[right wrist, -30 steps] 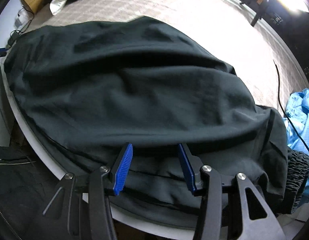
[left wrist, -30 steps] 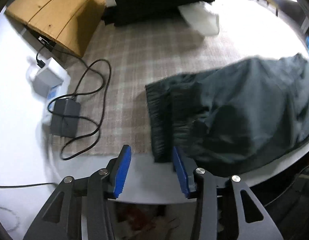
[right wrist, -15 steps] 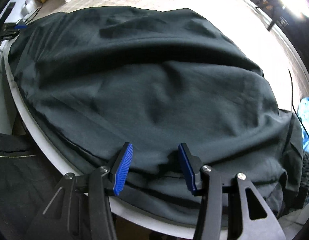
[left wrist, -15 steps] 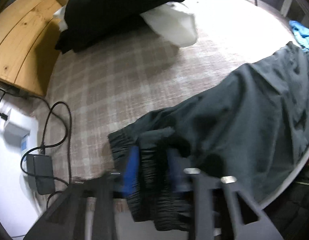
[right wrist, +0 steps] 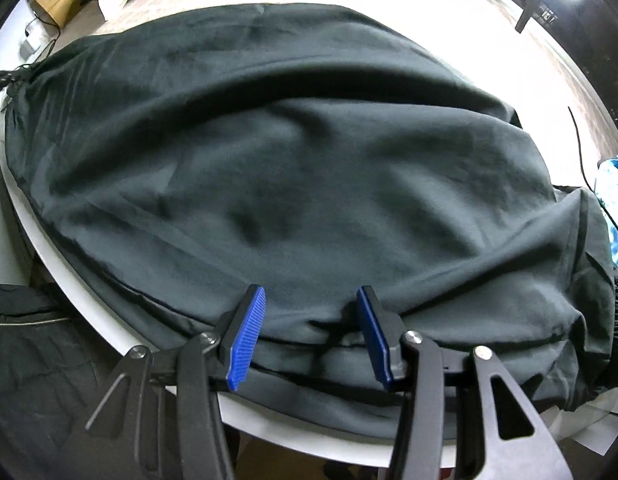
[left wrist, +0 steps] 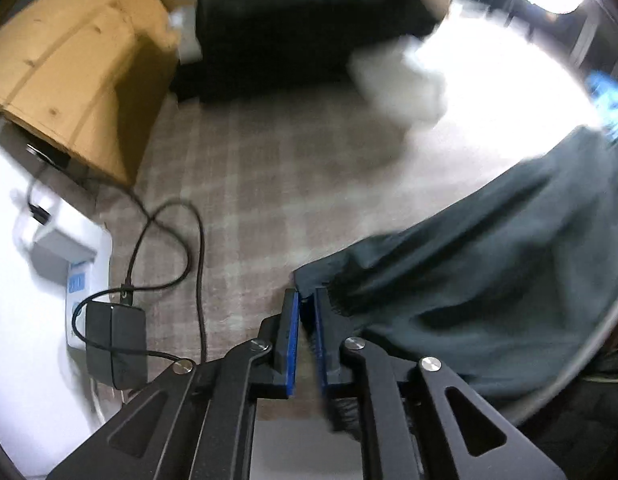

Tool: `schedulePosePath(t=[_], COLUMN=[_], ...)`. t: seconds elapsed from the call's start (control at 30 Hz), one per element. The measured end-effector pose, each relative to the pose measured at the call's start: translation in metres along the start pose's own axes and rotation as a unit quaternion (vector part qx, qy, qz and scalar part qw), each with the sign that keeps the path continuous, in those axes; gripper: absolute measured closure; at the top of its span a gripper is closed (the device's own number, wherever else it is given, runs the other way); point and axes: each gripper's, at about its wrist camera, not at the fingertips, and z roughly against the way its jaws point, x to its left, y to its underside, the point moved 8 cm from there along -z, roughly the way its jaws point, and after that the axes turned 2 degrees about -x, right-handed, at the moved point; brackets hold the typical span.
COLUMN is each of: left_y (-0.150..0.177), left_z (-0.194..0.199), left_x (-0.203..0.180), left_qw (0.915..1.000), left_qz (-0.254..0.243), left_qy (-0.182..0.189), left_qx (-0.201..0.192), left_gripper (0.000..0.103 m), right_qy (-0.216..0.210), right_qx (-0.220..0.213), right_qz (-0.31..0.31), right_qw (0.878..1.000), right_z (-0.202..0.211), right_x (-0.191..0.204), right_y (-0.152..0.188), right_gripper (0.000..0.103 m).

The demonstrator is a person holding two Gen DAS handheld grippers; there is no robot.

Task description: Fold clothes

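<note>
A dark grey-green garment (right wrist: 309, 168) lies spread over the checked cloth of the round table, its near edge hanging over the rim. In the left wrist view the same garment (left wrist: 489, 272) stretches off to the right. My left gripper (left wrist: 307, 300) is shut on the garment's left corner by its gathered dark cuff and holds it up off the table. My right gripper (right wrist: 309, 300) is open, its blue pads either side of a fold at the garment's near edge.
A wooden box (left wrist: 73, 64), a black folded garment (left wrist: 301, 36) and a white cloth (left wrist: 401, 84) lie at the back. A black power adapter (left wrist: 117, 344) with looped cable and a white power strip (left wrist: 81, 276) sit at left. Blue fabric (right wrist: 613, 196) lies at right. The white table rim (right wrist: 89, 312) is near.
My left gripper moved onto the garment's cuffed corner, shut on it and lifted it. My right gripper stayed open and shifted slightly forward over the near edge.
</note>
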Motion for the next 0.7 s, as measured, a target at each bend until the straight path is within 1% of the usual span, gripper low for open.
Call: schedulePosePath(t=[0.03,0.07,0.1,0.13,0.2,0.23,0.27,0.33,0.37,0.4,0.47,0.5,0.53,0.57,0.6,0.67,0.7], left_y=[0.002,0.003,0.003,0.003,0.002,0.001,-0.001,-0.011,-0.018,-0.026,-0.042,-0.048,-0.054,-0.056,-0.055,-0.052,-0.051], left_z=[-0.008,-0.010,-0.006,0.000,0.017,0.026,0.038,0.061,0.071,0.079,0.089,0.094,0.099,0.103,0.105,0.110,0.112], left_x=[0.002,0.003,0.005,0.009,0.019,0.024,0.026,0.015,0.000,-0.022,-0.077,-0.112,-0.148,-0.185,-0.224,-0.302,-0.340], left_qw=[0.9998,0.9997,0.9998,0.9998,0.9995,0.9990,0.9987,0.9990,0.9988,0.9980,0.9931,0.9880,0.9810,0.9727,0.9631,0.9386,0.9239], left_qz=[-0.005,-0.004,0.003,0.008,0.013,0.012,0.013,0.009,-0.003,-0.023,-0.071,-0.098,-0.126,-0.158,-0.193,-0.262,-0.295], left_qy=[-0.015,-0.018,-0.014,-0.014,-0.028,-0.042,-0.047,-0.025,-0.007,0.013,0.060,0.092,0.124,0.149,0.170,0.211,0.231], left_qx=[0.013,0.018,0.015,0.009,0.000,-0.005,-0.014,-0.037,-0.048,-0.057,-0.071,-0.076,-0.080,-0.081,-0.080,-0.077,-0.075], left_gripper=[0.097,0.097,0.094,0.093,0.085,0.086,0.087,0.087,0.087,0.084,0.083,0.081,0.080,0.075,0.070,0.067,0.067], right_qy=[0.001,0.000,0.002,0.002,0.003,0.002,0.006,0.024,0.038,0.055,0.082,0.094,0.103,0.111,0.114,0.113,0.109], right_qx=[0.002,0.005,0.006,-0.003,-0.023,-0.031,-0.044,-0.063,-0.073,-0.080,-0.091,-0.097,-0.102,-0.106,-0.110,-0.121,-0.129], right_qz=[-0.001,-0.004,-0.007,-0.023,-0.057,-0.086,-0.132,-0.192,-0.226,-0.260,-0.298,-0.315,-0.322,-0.329,-0.333,-0.335,-0.333], right_qw=[1.000,1.000,1.000,1.000,0.998,0.996,0.990,0.979,0.971,0.961,0.947,0.939,0.936,0.932,0.930,0.928,0.928], right_z=[0.000,0.002,0.006,0.016,0.037,0.048,0.064,0.085,0.096,0.108,0.123,0.130,0.131,0.132,0.133,0.127,0.118], right_x=[0.000,-0.001,-0.002,-0.010,-0.026,-0.039,-0.062,-0.097,-0.117,-0.151,-0.186,-0.203,-0.212,-0.221,-0.241,-0.277,-0.273], right_y=[0.001,0.003,0.006,0.011,0.022,0.030,0.046,0.071,0.087,0.108,0.134,0.146,0.148,0.150,0.150,0.136,0.126], right_gripper=[0.055,0.055,0.055,0.055,0.055,0.055,0.055,0.055,0.055,0.055,0.055,0.055,0.055,0.055,0.055,0.055,0.055])
